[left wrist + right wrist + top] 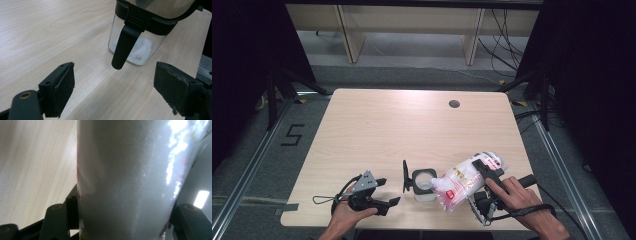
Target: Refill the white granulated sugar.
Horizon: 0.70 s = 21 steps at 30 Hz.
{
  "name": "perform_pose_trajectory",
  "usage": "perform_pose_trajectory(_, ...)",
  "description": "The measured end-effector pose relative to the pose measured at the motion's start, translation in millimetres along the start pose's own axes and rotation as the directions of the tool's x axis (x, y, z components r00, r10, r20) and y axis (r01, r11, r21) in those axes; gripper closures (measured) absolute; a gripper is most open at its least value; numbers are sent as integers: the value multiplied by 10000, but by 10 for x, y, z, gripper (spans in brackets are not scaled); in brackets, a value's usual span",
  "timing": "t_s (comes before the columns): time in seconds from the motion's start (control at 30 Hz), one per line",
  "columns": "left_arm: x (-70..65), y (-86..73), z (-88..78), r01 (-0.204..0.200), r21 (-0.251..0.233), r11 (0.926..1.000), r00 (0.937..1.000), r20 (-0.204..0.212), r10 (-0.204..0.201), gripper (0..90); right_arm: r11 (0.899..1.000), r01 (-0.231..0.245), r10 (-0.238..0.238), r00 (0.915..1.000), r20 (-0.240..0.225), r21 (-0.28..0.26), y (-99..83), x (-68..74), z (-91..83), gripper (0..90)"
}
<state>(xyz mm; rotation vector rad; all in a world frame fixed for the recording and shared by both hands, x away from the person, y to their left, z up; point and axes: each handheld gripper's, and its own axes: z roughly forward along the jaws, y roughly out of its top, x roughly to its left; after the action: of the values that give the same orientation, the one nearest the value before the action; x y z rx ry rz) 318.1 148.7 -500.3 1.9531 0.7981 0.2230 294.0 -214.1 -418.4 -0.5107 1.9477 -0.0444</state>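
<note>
The right gripper clamps a bag of white grains, tilted mouth-down toward the open jar just to its left. The left gripper rests beside the jar, jaws wide, empty.

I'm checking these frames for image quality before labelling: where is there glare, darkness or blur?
High view: evenly lit light wooden table, black surroundings. Left gripper view: sharp wood grain, soft shadow beneath the clear square jar with black rim. Right gripper view: the white-filled clear plastic bag sits very close, blurred, with bright glare streaks at upper right.
</note>
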Motion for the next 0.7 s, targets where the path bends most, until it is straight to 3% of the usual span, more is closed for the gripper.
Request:
perform_pose_trajectory(0.1, -3, 0, 4, 71, -98, 9999, 10000, -19, -71, 166, 9999, -148, 148, 9999, 10, 66, -1, -13, -15, 402)
perform_pose_trajectory(0.13, -2, 0, 4, 57, -71, 10000, 10000, -27, -57, 165, 9998, -177, 180, 9995, 256, -131, -6, 6, 0, 402)
perform_pose_trajectory(0.2, -4, -2, 6, 61, -26, 10000, 10000, 21, -61, 165, 9993, 385, -385, 9992, -102, -28, 12, -3, 7, 402)
perform_pose_trajectory(0.23, -4, -2, 6, 61, -26, 10000, 10000, 21, -61, 165, 9993, 385, -385, 9992, -102, -28, 12, -3, 7, 402)
perform_pose_trajectory(0.27, -5, -3, 5, 58, -42, 10000, 10000, 7, -58, 165, 9998, -133, 134, 9999, 76, -170, 3, 24, 15, 402)
perform_pose_trajectory(0.3, -6, 0, 6, 71, -75, 9999, 10000, 19, -71, 166, 9998, -165, 165, 9998, -115, 56, 11, 14, -5, 402)
perform_pose_trajectory(0.33, 9, 1, -3, -50, 89, 9999, 10000, -64, 51, 165, 9995, 242, -238, 9994, 238, -177, -2, -5, 9, 403)
perform_pose_trajectory(0.37, 2, 0, 4, 61, -11, 10000, 10000, 7, -60, 166, 9992, 380, -378, 9992, 158, -120, 2, -26, 2, 402)
perform_pose_trajectory(0.43, 2, 0, 6, 54, -24, 10000, 10000, -17, -55, 166, 9998, 153, -151, 9997, 197, -116, -9, -9, 9, 403)
perform_pose_trajectory(0.7, 0, 2, -5, 56, -17, 10000, 10000, -64, -56, 165, 9999, 127, -127, 9999, 54, 55, 0, -45, -7, 403)
